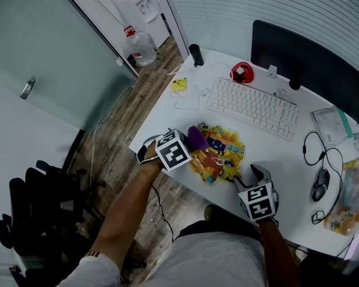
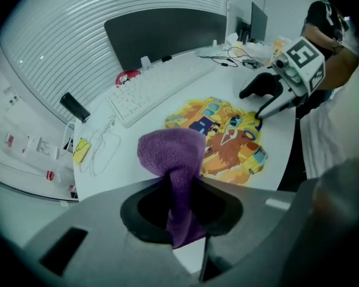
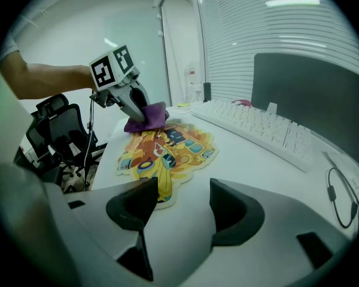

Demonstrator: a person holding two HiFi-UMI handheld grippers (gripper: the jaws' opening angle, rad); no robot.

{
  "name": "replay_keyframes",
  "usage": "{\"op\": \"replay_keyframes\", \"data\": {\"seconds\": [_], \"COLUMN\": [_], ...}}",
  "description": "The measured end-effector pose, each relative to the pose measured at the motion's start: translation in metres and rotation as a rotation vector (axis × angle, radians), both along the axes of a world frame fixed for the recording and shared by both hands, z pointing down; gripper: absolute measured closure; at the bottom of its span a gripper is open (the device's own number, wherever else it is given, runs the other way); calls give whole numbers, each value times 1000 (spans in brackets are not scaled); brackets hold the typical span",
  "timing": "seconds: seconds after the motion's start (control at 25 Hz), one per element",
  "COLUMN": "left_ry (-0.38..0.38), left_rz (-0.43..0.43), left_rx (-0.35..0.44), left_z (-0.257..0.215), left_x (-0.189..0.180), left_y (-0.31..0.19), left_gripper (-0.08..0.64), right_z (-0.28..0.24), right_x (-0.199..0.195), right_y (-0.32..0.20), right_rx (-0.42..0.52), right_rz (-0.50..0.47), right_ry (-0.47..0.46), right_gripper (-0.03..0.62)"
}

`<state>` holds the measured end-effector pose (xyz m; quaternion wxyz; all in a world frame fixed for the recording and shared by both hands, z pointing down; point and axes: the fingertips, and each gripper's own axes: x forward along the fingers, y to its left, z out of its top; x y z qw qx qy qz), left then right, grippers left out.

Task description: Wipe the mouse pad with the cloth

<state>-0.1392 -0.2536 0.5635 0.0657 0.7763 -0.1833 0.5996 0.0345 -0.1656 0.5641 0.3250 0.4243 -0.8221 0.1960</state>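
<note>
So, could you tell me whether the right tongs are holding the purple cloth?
No, the right tongs stand open and empty; the left tongs pinch the purple cloth.

Fuzzy purple cloth (image 2: 172, 154); smooth white desk (image 1: 287, 154).

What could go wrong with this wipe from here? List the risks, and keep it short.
1. The mouse pad lies loose near the front edge of the desk. The right gripper is open at its corner and not clearly pinning it, so a stroke may drag the pad.
2. The left gripper pinches only a narrow bunch of the cloth; friction could pull it out.
3. A long stroke could bump the keyboard.
</note>
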Motion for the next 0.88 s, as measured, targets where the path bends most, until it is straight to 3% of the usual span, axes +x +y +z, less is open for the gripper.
{"op": "replay_keyframes", "data": {"seconds": [0.16, 0.52, 0.88], "left_ry": [23, 32, 1], "left_rz": [71, 325, 410], "left_rx": [23, 13, -38], "left_z": [-11, -18, -3], "left_x": [32, 118, 157], "left_y": [21, 92, 129], "left_gripper": [477, 477, 477], "right_z": [-4, -30, -34], "right_x": [7, 56, 46], "right_y": [-2, -31, -67], "right_rx": [10, 53, 44], "right_rz": [14, 146, 97], "right_ry": [-5, -76, -49], "right_gripper": [359, 360, 360]}}
